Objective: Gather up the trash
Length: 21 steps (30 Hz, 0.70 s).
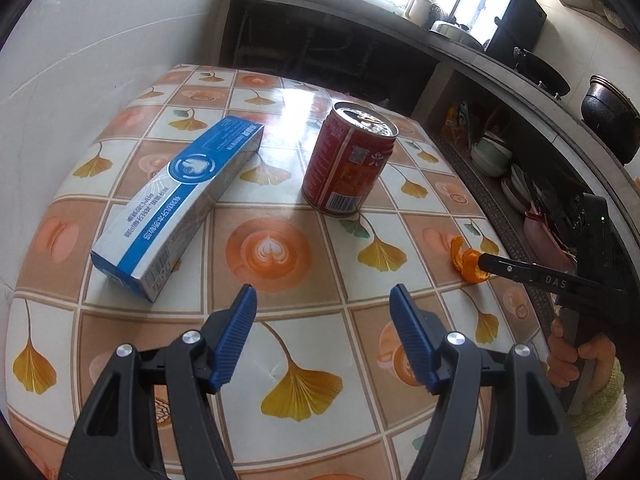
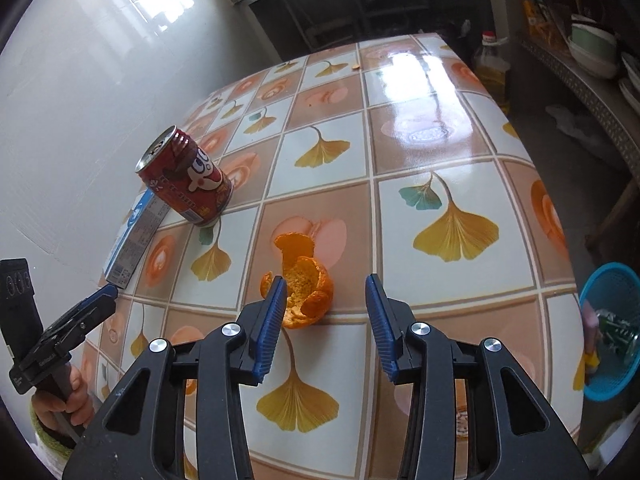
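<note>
An orange peel [image 2: 304,284] lies on the patterned table [image 2: 440,152], just in front of my open right gripper [image 2: 325,292], nearer its left finger; it also shows in the left wrist view [image 1: 466,260]. A red drink can [image 1: 348,160] stands upright mid-table, also in the right wrist view [image 2: 188,178]. A blue and white toothpaste box [image 1: 180,200] lies flat to its left, also in the right wrist view [image 2: 134,236]. My left gripper [image 1: 323,304] is open and empty above the table, short of box and can.
A blue plastic basket [image 2: 612,324] with some items inside sits below the table's right edge. A white wall runs along the table's left. Shelves with bowls [image 1: 492,156] and pots stand to the right. An oil bottle [image 2: 490,68] stands beyond the table's far edge.
</note>
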Motion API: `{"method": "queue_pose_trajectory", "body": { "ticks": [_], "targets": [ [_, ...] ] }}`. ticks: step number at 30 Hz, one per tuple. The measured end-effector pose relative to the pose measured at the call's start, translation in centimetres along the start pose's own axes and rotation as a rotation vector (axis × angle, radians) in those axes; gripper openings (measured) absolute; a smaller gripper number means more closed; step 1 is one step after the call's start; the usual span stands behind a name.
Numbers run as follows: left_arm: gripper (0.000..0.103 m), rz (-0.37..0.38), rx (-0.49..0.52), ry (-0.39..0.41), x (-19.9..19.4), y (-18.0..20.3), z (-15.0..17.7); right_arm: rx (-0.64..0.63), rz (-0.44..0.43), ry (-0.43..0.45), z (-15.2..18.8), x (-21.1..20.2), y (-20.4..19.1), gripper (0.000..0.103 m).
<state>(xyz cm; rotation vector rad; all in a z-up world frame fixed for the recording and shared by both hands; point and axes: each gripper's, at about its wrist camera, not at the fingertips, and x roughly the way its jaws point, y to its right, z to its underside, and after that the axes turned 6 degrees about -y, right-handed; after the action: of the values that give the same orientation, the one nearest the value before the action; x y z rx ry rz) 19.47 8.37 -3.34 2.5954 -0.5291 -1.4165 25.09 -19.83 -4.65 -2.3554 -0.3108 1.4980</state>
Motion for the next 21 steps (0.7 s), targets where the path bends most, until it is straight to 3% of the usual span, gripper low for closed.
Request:
{"method": "queue_pose_trajectory", "body": {
  "ticks": [13,21],
  "targets": [
    [0.069,0.005,0.009,0.004,0.1,0.4,0.0,-0.102,0.109,0.000,0.5,1.1,-2.0,0.007],
    [0.074,0.040,0.024,0.009,0.2,0.9,-0.4,-0.090,0.076,0.001,1.5,0.4,-1.4,0.005]
  ]
}}
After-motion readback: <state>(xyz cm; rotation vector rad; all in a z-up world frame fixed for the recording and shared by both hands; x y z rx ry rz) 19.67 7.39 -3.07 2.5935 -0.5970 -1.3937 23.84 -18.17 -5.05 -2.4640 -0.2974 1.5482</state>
